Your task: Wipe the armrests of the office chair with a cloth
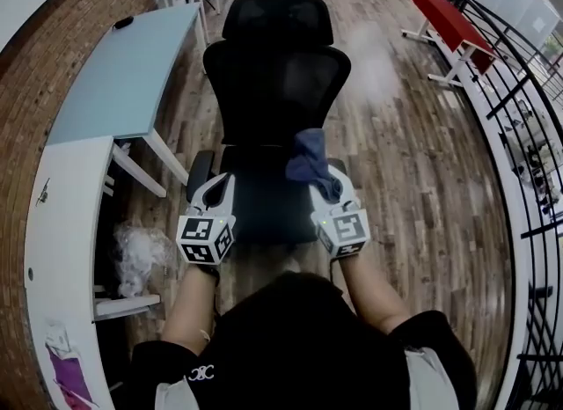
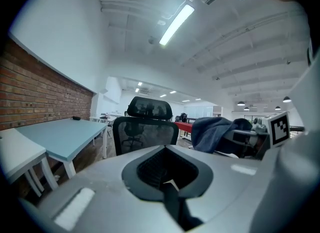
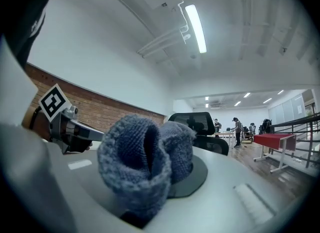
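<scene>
Left gripper: jaws shut tight, just a dark seam between them, nothing held. Right gripper: jaws clamped on the blue cloth. The bunched cloth fills its own view, so the fingertips and bite depth can't be read. In head view the cloth sticks up at 12 o'clock from the right gripper, over the right edge of the office chair seat. The right armrest there is covered by cloth and gripper and can't be made out. Left gripper tips sit at the near end of the left armrest; contact can't be confirmed. The 2 grippers are side by side with the seat front between them, 1 marker cube on each, forearms cut off by the person's head and shoulders at 6 o'clock. Chair faces the person, headrest at 12 o'clock, base hidden under the seat. Wood floor all around. Light-blue desk at 10 o'clock, white desk at 8 o'clock, crumpled clear plastic beneath it, contents unreadable. Brick wall at 9 o'clock. Red bench at 1 o'clock, black railing at 3 o'clock, cut off by the frame edge. Far end of the room in the right gripper view: people, too small for detail.
</scene>
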Tool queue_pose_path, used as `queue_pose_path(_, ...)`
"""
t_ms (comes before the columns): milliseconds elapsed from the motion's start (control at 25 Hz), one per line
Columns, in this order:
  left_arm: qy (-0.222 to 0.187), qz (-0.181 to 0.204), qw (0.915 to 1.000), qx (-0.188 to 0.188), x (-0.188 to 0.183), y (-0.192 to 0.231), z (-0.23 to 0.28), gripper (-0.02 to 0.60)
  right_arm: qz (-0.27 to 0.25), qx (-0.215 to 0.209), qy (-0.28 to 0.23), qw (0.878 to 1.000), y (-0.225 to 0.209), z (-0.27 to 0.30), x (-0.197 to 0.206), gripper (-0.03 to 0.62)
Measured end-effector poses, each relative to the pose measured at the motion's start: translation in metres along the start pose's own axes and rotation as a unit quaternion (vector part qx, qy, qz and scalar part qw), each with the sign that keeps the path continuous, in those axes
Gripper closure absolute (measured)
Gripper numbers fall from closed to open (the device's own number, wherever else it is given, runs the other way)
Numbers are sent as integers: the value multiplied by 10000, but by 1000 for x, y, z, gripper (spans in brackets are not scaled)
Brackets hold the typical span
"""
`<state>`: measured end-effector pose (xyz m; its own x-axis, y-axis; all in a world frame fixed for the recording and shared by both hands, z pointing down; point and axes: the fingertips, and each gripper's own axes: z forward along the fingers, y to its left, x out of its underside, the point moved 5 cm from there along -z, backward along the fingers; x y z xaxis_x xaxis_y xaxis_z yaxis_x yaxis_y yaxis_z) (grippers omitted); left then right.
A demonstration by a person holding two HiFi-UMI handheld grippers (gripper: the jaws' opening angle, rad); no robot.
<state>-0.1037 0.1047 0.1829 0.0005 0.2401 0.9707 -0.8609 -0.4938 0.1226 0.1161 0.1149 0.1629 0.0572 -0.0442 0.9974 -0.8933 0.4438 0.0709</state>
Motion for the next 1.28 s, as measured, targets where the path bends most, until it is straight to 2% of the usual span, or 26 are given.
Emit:
queue_pose_path(360, 128, -42, 9999, 41, 52, 5, -156, 575, 330, 326, -224, 9987, 119, -100, -8, 546)
queue_pose_path(480, 218, -150, 9996, 102, 67, 3, -199, 575, 511, 484, -133, 9974, 153, -136, -9, 547)
queue_pose_path(600, 274, -190, 9992, 214, 73, -3, -229, 575, 480, 551, -11, 9973, 179, -165, -13, 546)
queue_pose_path(840, 249, -267, 9987, 364, 79, -21, -265, 575, 508, 724, -10, 9961, 199, -209, -22, 546)
queue_pose_path(1000, 266, -182, 9986, 414, 79, -44, -282, 575, 520, 708, -140, 9960, 204, -241, -29, 548)
queue_pose_path(1280, 210, -36, 9986, 492, 84, -118, -321, 575, 558, 683, -174, 9960, 208, -324, -30, 546)
